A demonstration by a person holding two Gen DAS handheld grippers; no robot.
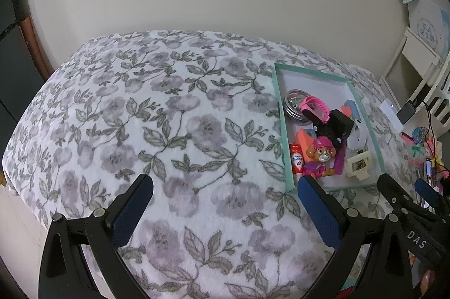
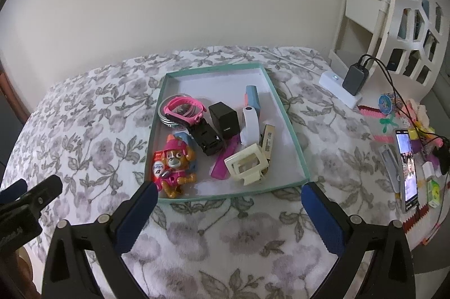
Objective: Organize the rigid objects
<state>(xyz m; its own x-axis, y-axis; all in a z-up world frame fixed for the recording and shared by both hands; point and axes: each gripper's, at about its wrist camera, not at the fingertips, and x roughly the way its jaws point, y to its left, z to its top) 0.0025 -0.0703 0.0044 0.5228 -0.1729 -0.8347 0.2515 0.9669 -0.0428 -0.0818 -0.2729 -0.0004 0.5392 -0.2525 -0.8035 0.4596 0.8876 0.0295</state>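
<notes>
Bedspread [image 2: 92, 130] fills both views, bare but for a teal tray [image 2: 296, 147] at frame centre in the right view, already packed with a toy pup [image 2: 175, 166], pink watch [image 2: 184, 110], black charger [image 2: 225, 117] and more. Sorting looks largely done. Both the left hand-held gripper [image 1: 225, 188] and right hand-held gripper [image 2: 229, 195] hang released, empty. Only the right view shows clutter beside a phone [image 2: 407, 169] at right edge, perhaps left to sort.

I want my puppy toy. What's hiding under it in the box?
Under the puppy toy lie a red-and-white packet and something blue and orange. Their covered parts can't be seen.
</notes>
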